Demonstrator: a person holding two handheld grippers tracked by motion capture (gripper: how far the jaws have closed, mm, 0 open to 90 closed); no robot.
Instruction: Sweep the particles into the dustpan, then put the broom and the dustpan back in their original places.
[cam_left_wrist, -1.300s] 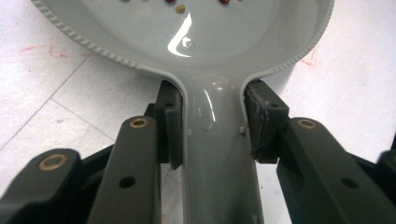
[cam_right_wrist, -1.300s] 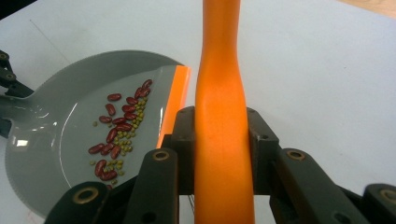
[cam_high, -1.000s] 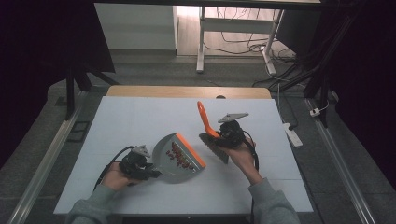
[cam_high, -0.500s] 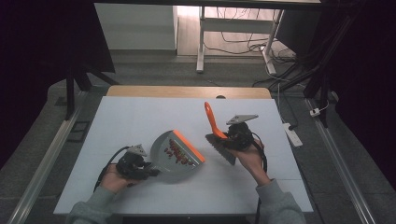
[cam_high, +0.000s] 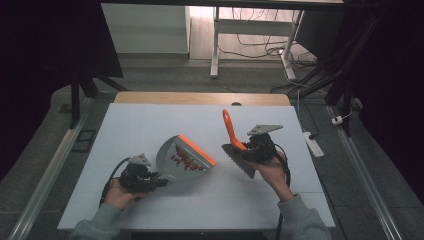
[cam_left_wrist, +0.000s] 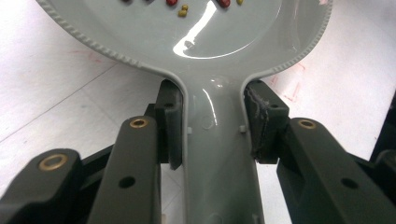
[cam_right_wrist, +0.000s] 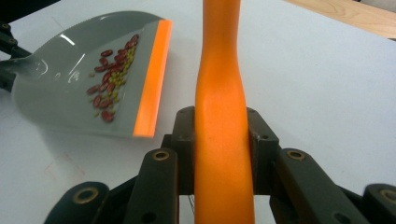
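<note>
Fingers (cam_left_wrist: 169, 123) of the left gripper (cam_high: 141, 176) clamp the grey dustpan (cam_high: 181, 161) by its handle; the right gripper's (cam_high: 252, 148) clamp the orange brush (cam_high: 233, 141). Beans (cam_high: 186, 160) already lie in the pan, brush lifted at its 3 o'clock, so sweeping looks done. Next, carry the pan level to tip out.
</note>
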